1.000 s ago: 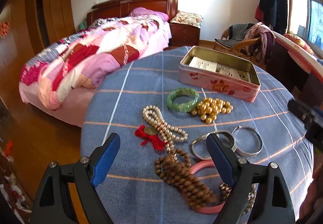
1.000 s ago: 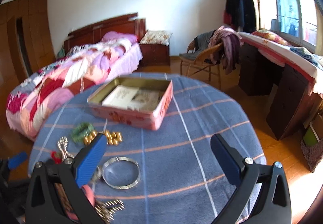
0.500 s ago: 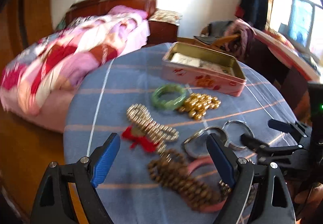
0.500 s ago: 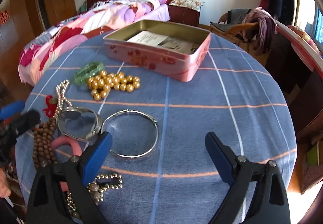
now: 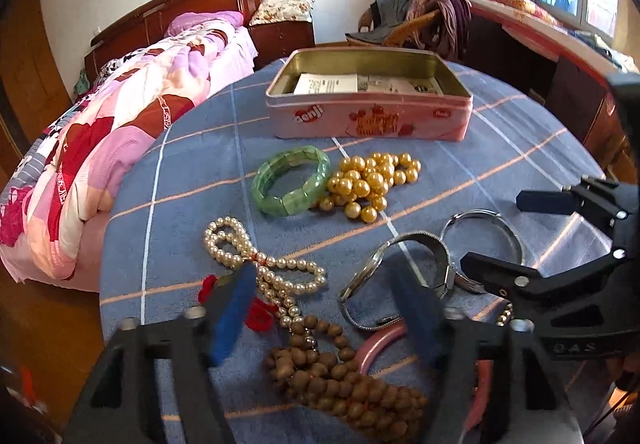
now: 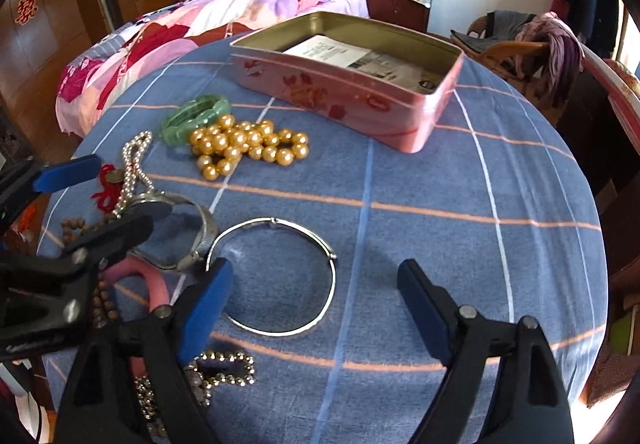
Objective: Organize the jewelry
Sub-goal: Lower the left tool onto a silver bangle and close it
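I count eight pieces of jewelry on the round table, all lying loose on its blue checked cloth: one green stone bracelet of flat segments, touching one heap of large gold beads; one looped strand of small white pearls with a red tassel; one coil of brown wooden beads; one pink smooth bangle partly under it; one watch with a metal mesh band; one thin plain silver bangle, round and hinged; one small chain of shiny faceted beads. Behind them stands one pink rectangular tin, lid off, printed paper inside. My left gripper has just been closing, yet nothing is pinched; the pearls and watch lie below its gap. My right gripper has also been narrowing, released, the silver bangle between its blue pads untouched. One bed with patchwork quilt lies beyond.
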